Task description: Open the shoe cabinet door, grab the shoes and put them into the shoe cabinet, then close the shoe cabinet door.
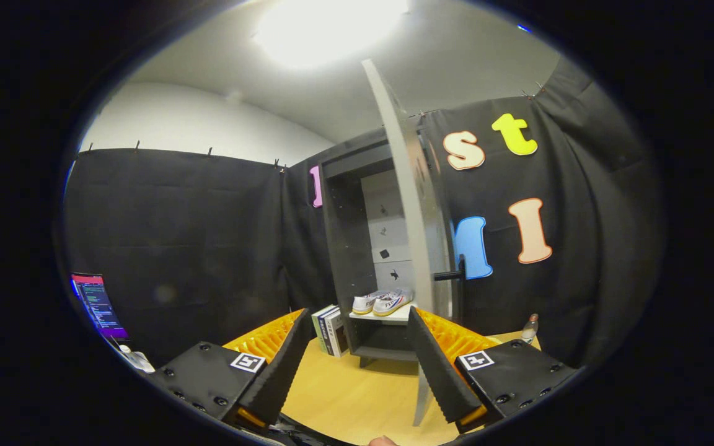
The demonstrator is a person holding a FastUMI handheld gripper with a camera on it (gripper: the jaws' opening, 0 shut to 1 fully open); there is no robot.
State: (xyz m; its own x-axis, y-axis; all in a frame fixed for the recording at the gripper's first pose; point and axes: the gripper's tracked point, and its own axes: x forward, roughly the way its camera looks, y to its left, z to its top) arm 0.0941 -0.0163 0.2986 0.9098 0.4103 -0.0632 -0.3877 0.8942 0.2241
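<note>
Two shoes [382,301]: side by side on a pale shelf [397,317] inside the cabinet [351,248], beyond the fingers; judged light, soft in the upper, stiffer at the sole; already placed, so no further hold needed.
Door [408,204]: swung wide open, seen almost edge-on, bottom edge reaching down between the fingers, nearer the right one; a tall thin panel, judged rigid and light, turning freely on hinges, smooth-faced and so likely to slip under a flat push.
Handle [450,274]: dark bar standing out from the door's far face, roughly at shelf height; best place for a hold, or else a push on the door's free edge.
Gripper [357,362]: jaws spread wide, nothing between the pads, apart from the door.
Step judged in hand: closing the door, the last of the task.
Books [330,329]: upright on the table [344,396], just beside the cabinet's left foot, outside the door's swing.
Bottle [529,328]: on the table, right of the door, well clear of the handle.
Screen [98,305]: far left, by the booth wall, no obstacle.
Obstruction: none seen in the door's arc back to the cabinet.
</note>
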